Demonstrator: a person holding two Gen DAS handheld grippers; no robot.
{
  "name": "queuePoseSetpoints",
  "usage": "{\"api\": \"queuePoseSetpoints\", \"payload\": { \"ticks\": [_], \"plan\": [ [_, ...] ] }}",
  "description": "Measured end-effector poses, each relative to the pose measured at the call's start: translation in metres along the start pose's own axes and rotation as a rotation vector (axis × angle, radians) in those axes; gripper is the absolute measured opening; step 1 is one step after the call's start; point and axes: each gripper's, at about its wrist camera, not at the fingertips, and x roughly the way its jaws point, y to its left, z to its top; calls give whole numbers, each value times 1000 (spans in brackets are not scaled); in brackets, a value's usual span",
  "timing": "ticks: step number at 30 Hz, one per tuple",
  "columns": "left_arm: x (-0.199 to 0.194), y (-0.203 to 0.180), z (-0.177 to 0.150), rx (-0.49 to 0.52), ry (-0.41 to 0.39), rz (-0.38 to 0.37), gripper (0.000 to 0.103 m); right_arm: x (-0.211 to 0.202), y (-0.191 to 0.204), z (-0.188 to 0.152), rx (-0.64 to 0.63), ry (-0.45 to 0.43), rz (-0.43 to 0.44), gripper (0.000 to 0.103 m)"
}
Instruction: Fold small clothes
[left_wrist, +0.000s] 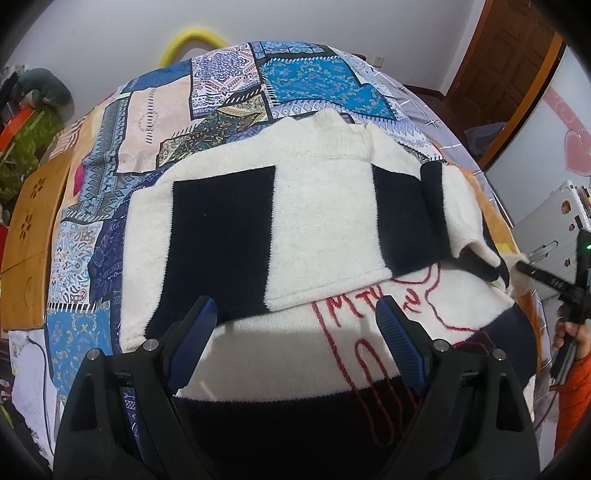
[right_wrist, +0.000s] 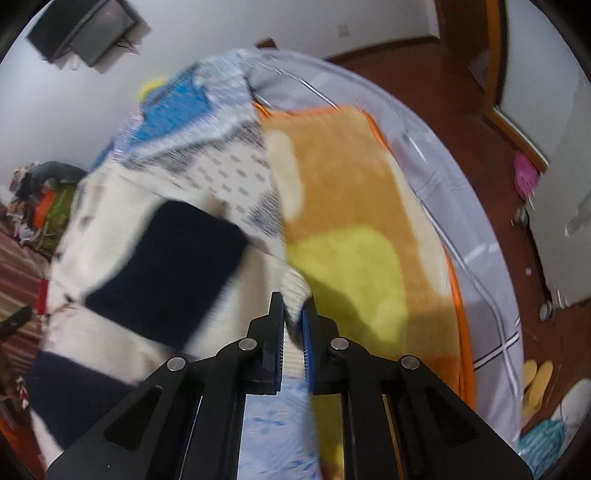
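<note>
One sweater (left_wrist: 314, 206), collar away, seemingly crosswise

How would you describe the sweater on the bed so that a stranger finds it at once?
Look at the bed with the patchwork bedspread. On its near part lies the sweater, cream knit with large black blocks. Red stitched lettering on its near panel sets it apart from the orange blanket beside it.

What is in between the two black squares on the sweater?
A plain white stripe of the sweater lies between the black squares, nothing else on it. The left wrist view shows this.
</note>
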Motion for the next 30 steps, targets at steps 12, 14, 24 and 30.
{"api": "queuePoseSetpoints", "payload": {
  "ticks": [12, 14, 24, 30],
  "plan": [
    [-14, 15, -5, -34, -45, -19, 88, -68, 120, 36, -284, -159, 98, 8],
    [-19, 20, -6, -44, -59, -16, 88, -67, 141, 43, -319, -170, 114, 7],
    [-37, 58, -12, -125, -103, -8, 88, -58, 239, 66, -455, -210, 243, 6],
    [-45, 83, -19, -173, -127, -5, 88, -37, 304, 69, -524, -186, 312, 6]
  ]
}}
